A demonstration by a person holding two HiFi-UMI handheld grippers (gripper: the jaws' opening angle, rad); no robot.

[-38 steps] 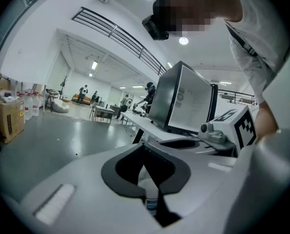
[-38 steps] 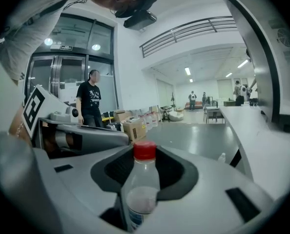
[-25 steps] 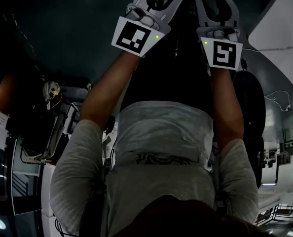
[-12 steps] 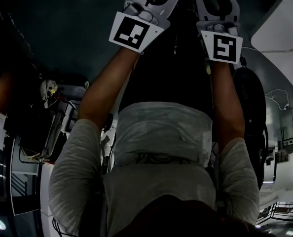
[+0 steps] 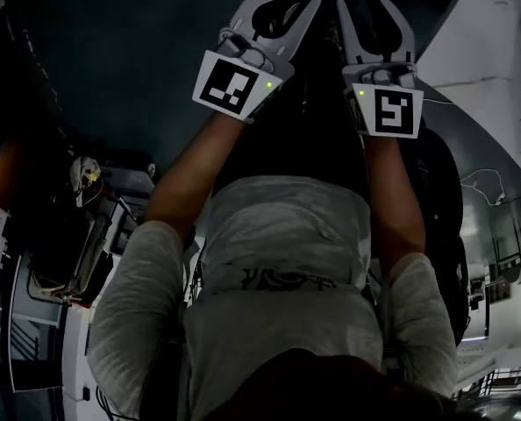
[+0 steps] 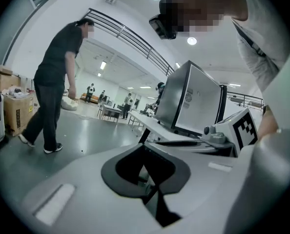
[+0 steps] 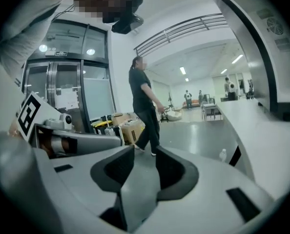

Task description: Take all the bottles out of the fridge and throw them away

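Grippers: left gripper (image 6: 146,172) and right gripper (image 7: 140,167) side by side ahead of me, aimed across the hall
Left jaws: a narrow way apart, nothing between them
Right jaws: well apart, only floor in the gap, nothing held
Fridge: probably the grey box (image 6: 194,101) on the white counter (image 7: 252,126), right of centre in the left gripper view; its door and inside don't show
Bottles: none seen at the box; one small clear bottle (image 7: 223,155) upright on the floor by the counter leg, lower right of the right gripper view
Bearing: box and bottle both lie right of my grippers, so the right one is nearer
Stage: could be fridge still full or already emptied; I can't tell
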